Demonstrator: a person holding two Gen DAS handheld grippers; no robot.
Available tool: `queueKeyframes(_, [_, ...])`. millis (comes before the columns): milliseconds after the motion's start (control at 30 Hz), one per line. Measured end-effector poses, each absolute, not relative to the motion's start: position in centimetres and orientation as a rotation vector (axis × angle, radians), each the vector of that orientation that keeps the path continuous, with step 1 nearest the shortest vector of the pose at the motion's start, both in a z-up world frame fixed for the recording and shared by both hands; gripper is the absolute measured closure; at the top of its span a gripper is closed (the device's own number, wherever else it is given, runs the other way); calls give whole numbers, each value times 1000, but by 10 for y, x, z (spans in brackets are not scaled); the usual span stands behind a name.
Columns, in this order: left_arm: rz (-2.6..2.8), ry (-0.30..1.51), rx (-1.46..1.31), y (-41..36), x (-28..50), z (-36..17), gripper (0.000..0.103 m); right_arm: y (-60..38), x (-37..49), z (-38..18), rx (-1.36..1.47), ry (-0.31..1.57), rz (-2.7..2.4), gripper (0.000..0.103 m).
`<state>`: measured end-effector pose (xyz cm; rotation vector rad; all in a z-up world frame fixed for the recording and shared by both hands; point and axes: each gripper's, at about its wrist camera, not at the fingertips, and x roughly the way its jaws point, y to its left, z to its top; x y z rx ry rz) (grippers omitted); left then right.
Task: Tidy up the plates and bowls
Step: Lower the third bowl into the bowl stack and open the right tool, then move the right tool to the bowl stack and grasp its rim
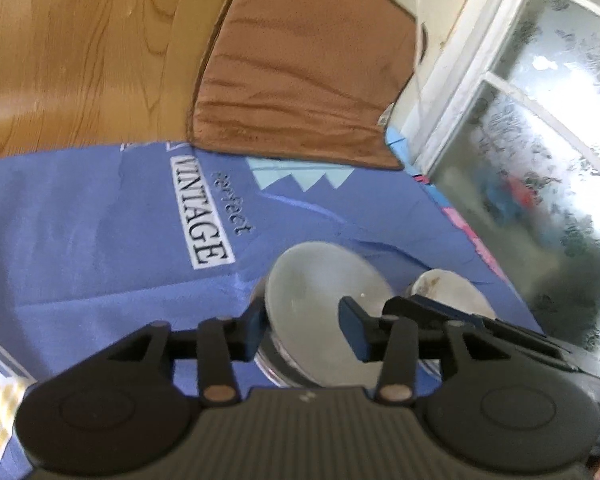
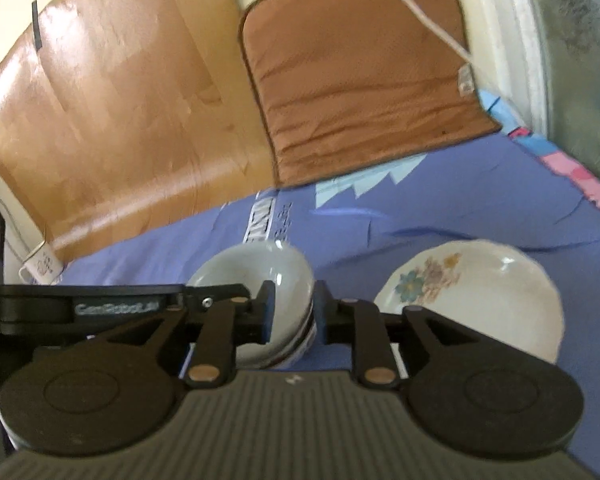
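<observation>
Grey-green bowls [image 2: 256,280], stacked on the blue sheet [image 1: 80,220], sat between the spread fingers of the left gripper [image 1: 302,322], while the right gripper [image 2: 292,312] pinched the stack's rim. At three o'clock of the stack lay the floral plate [image 2: 480,292]. Glazed rims looked slippery; a tilt might have toppled the stack onto soft bedding.

- A blue printed sheet [image 2: 480,200] covers the surface (a bed, by the look of it), with "VINTAGE" lettering across it.
- A brown quilted mat [image 2: 360,80] lies over its far edge.
- A stack of grey bowls [image 2: 260,272] sits on the sheet.
- A white floral plate [image 2: 480,288] rests just beside the stack.
</observation>
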<state>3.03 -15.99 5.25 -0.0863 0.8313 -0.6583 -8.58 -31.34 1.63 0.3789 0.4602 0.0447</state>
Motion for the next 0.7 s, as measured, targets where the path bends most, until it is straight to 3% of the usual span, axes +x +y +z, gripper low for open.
queueKeyframes(67, [-631, 784, -60, -155, 22, 59, 45, -315, -93, 19, 392, 426, 30, 78])
queueKeyframes(100, [-609, 754, -39, -153, 18, 62, 44, -315, -101, 20, 406, 406, 30, 77])
queueKeyframes(300, [-521, 668, 55, -127, -14, 63, 43, -299, -144, 14, 446, 376, 56, 76])
queueKeyframes(700, [-483, 674, 106, -103, -47, 44, 43, -268, -169, -19, 472, 507, 50, 75])
